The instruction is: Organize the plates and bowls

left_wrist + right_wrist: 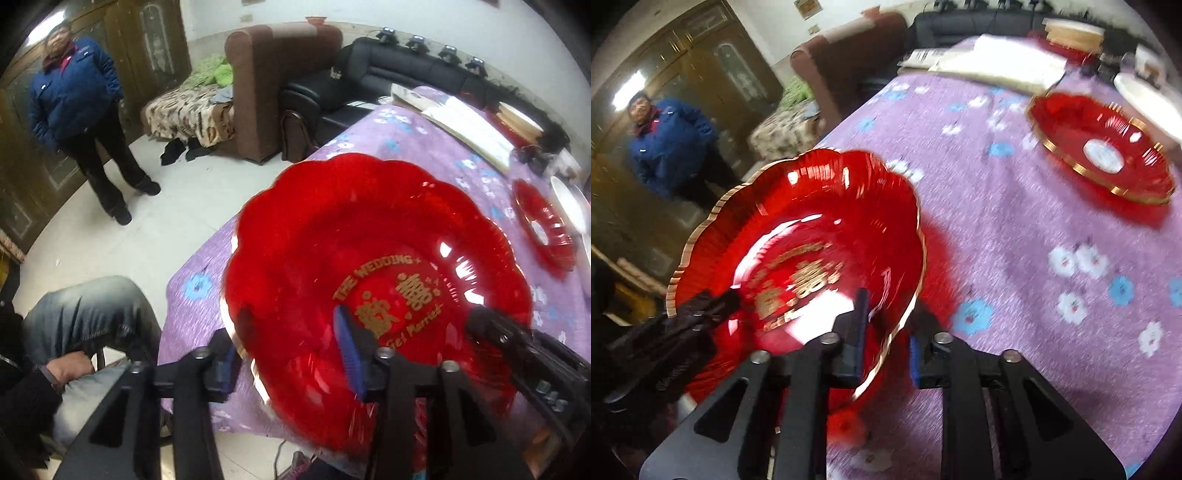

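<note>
Big red scalloped plate sits at the near corner of the purple tablecloth, well apart from the second red plate. Left gripper and right gripper each straddle the big plate's rim; pad contact unclear, so can't tell if clamped. Judgement: squeeze both evenly, lift level.

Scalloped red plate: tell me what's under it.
Around the scalloped red plate, the purple floral tablecloth shows, tinted red beside its rim. Directly beneath is covered, so whether it rests or is lifted is unclear.
</note>
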Motion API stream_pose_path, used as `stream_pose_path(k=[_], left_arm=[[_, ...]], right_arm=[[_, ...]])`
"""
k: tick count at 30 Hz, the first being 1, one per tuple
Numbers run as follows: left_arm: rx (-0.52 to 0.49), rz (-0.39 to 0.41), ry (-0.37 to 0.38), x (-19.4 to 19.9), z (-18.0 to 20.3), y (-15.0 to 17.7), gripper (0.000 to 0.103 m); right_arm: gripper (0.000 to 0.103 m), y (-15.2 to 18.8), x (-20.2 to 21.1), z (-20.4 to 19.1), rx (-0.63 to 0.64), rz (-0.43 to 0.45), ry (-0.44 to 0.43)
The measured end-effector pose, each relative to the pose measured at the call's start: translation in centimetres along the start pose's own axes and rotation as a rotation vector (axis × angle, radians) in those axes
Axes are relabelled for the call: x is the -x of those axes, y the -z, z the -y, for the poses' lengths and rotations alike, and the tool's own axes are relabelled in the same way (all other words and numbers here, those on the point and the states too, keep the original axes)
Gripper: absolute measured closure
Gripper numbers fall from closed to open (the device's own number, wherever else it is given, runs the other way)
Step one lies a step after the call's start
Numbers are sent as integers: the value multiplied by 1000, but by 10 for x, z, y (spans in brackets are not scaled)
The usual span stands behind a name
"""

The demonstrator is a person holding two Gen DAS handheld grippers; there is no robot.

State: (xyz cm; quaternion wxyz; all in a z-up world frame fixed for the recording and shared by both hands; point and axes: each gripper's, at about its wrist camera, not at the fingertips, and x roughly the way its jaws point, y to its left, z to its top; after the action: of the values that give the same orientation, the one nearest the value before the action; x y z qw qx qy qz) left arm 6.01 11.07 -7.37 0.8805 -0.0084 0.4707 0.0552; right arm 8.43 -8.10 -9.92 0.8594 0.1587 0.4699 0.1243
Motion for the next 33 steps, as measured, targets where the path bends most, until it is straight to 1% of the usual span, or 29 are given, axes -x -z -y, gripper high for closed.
stream_pose_path(k=[1,2,3,4,5,7,10,12,14,15,16,17,19,20,23,25,26,28,29,32,33], left_arm=[[2,11,-9,4,-2,1,51],[2,34,-16,9,-3,2,49],[-1,58,-27,15,-5,4,46],[-6,73,-41,21,-8,6,38],[-9,93,-60,28,-10,7,35],[0,113,-83,37,-17,12,34],[29,137,-74,53,-29,16,34],[46,166,-81,66,-34,17,34],[55,199,-69,79,-34,14,33],[52,223,-54,87,-29,10,32],[45,235,-43,91,-25,7,29],[32,243,-22,95,-18,3,25],[4,248,39,100,2,-7,25],[-16,246,74,101,13,-13,24],[-69,203,180,98,53,-34,24],[-82,157,249,88,83,-51,24],[-80,125,271,81,96,-59,24],[-74,52,349,61,128,-78,24],[-71,30,368,53,140,-83,24],[-61,-71,374,18,176,-99,24],[-52,-117,378,3,186,-104,24]], right_arm=[[67,1,3,2,-11,-10,-24],[64,2,8,6,-23,-9,-38],[58,3,14,9,-28,0,-44],[57,5,19,12,-29,9,-51],[57,7,25,15,-29,16,-63],[56,12,36,21,-23,31,-91],[54,24,62,35,-17,92,-115],[54,26,76,48,-20,122,-116],[54,31,93,61,-27,158,-83],[54,33,104,69,-35,175,-52],[54,32,111,78,-49,191,-29],[54,32,117,86,-65,205,-12],[54,28,128,108,-122,227,47],[54,24,131,117,-148,238,54],[54,9,135,147,-238,246,128],[54,1,134,162,-278,244,127],[54,-4,132,167,-304,240,118],[54,-12,126,179,-377,226,97],[54,-15,122,183,-398,223,85],[54,-22,108,196,-470,196,67],[54,-25,104,200,-491,189,55]])
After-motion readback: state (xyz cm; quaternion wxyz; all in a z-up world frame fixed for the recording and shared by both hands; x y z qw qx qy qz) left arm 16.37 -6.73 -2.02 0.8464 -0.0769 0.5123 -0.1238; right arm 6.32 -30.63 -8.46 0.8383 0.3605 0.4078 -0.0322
